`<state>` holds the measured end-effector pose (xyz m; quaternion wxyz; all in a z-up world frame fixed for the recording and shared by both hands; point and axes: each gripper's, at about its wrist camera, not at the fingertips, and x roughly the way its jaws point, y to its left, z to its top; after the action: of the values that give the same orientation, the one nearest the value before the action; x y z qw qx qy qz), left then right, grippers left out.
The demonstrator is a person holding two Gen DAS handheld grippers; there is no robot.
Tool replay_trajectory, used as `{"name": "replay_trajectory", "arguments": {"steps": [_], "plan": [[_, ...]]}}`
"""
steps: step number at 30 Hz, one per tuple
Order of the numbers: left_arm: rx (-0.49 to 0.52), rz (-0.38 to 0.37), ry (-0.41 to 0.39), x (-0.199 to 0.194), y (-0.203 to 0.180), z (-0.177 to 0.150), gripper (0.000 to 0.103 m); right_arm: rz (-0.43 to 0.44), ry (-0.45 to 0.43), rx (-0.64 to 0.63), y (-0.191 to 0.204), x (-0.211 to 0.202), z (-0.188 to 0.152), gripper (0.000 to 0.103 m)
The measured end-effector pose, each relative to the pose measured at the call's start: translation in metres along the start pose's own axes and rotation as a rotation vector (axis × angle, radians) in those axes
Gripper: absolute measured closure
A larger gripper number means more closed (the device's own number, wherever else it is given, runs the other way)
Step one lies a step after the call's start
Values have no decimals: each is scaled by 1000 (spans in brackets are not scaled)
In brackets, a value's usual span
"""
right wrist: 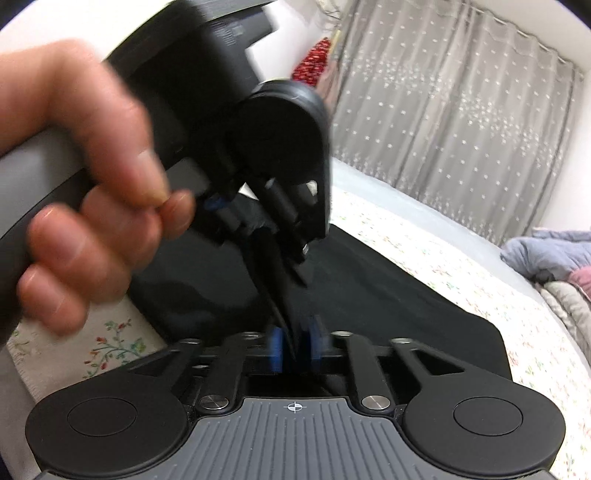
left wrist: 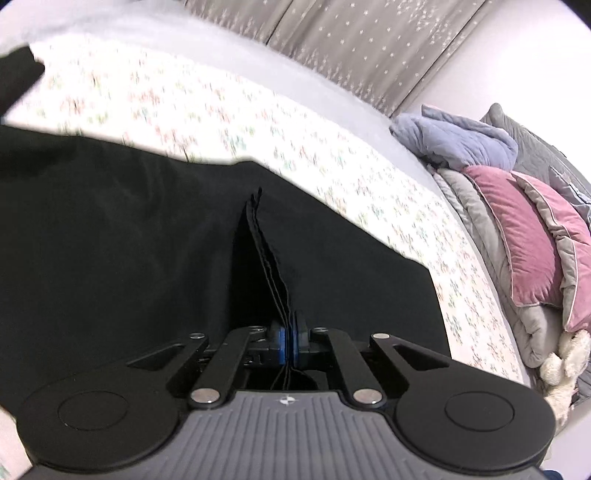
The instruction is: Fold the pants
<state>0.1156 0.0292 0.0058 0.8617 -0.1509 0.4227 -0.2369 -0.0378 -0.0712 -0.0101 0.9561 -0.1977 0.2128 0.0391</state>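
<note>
The left gripper [left wrist: 290, 338] has its jaws pressed together on several stacked edges of the black pants [left wrist: 110, 236], the layers standing up in a thin ridge that runs away from the blue pads [left wrist: 282, 338]. The right gripper [right wrist: 295, 349] has its jaws a little apart, with a strip of the same black cloth running down between the blue pads; the blur there makes it impossible to tell whether the pads press on it.

The pants lie spread on a bed [left wrist: 177, 96] with a white floral sheet, dark fabric covering most of the near part of it. Beyond the bed hangs a grey curtain [left wrist: 351, 33] with small pale motifs, and a pale wall stands to its right. At the right end of the bed are a bluish blanket [left wrist: 461, 136], a pink cushion [left wrist: 517, 229] on grey bedding, and a white plush toy [left wrist: 565, 360].

Only the right wrist view shows a hand [right wrist: 92, 206] wrapped around the grey handle of the left gripper, which hangs just in front of the right one, tilted downward, its fingers pinching the cloth. That view also shows something red [right wrist: 314, 61] near the curtain. The plush toy appears in the left wrist view alone.
</note>
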Motion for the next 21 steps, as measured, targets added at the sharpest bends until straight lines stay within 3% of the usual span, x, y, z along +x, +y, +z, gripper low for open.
{"name": "replay_trajectory", "arguments": {"steps": [1, 3, 9, 14, 18, 21], "plan": [[8, 12, -13, -2, 3, 3, 103, 1, 3, 2, -4, 1, -2, 57], [35, 49, -40, -7, 10, 11, 103, 1, 22, 29, -15, 1, -7, 50], [52, 161, -115, -22, 36, 27, 103, -3, 129, 138, -47, 7, -25, 50], [36, 298, -170, -37, 62, 37, 103, 15, 144, 147, -48, 12, -26, 50], [84, 490, -248, -59, 83, 49, 103, 56, 137, 133, -48, 24, -22, 49], [6, 501, -279, -76, 110, 55, 103, 80, 127, 131, -52, 24, -22, 40]]}}
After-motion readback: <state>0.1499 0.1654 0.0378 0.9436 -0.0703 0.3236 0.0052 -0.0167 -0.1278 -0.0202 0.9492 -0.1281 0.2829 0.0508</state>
